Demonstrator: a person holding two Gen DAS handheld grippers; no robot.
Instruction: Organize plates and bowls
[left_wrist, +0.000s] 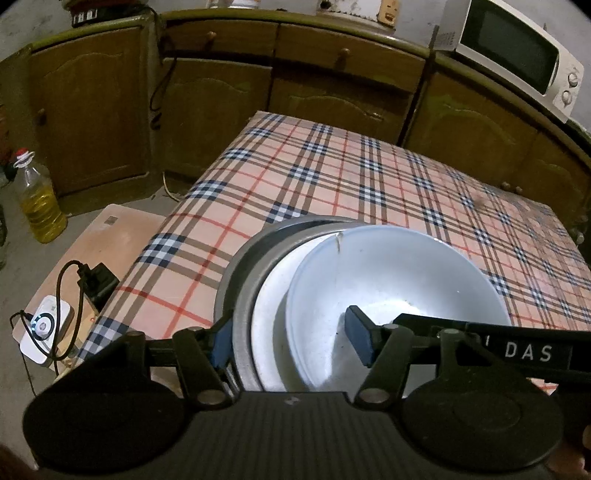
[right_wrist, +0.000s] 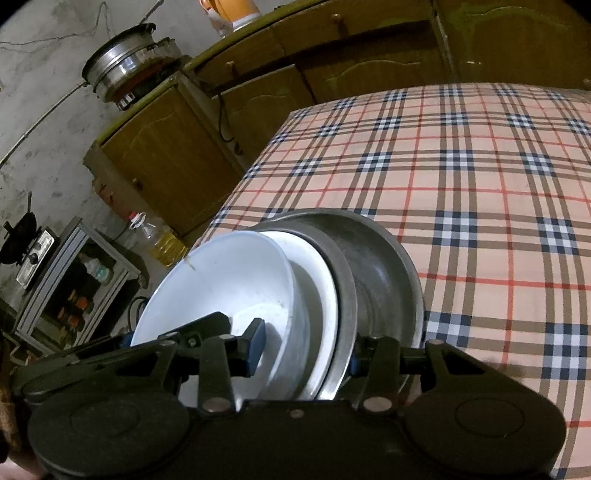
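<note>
A stack of dishes sits between both grippers: a white bowl (left_wrist: 391, 280) nested in a white plate (left_wrist: 273, 295), inside grey metal plates (left_wrist: 236, 280). My left gripper (left_wrist: 290, 341) is shut on the stack's near rim, one pad inside the bowl and the other outside the metal plate. My right gripper (right_wrist: 304, 352) is shut on the white bowl (right_wrist: 221, 280), white plate (right_wrist: 317, 295) and a metal plate (right_wrist: 347, 295), with a larger metal plate (right_wrist: 388, 266) behind. The stack hangs tilted over the checked tablecloth (left_wrist: 314, 177). Each gripper's inner finger shows in the other view.
Wooden cabinets (left_wrist: 221, 99) run along the far side, with a microwave (left_wrist: 517, 55) on top. An oil bottle (left_wrist: 40, 199) stands on the floor at left, near a low board with a white device and cables (left_wrist: 44, 328). A metal pot (right_wrist: 125, 62) sits on the counter.
</note>
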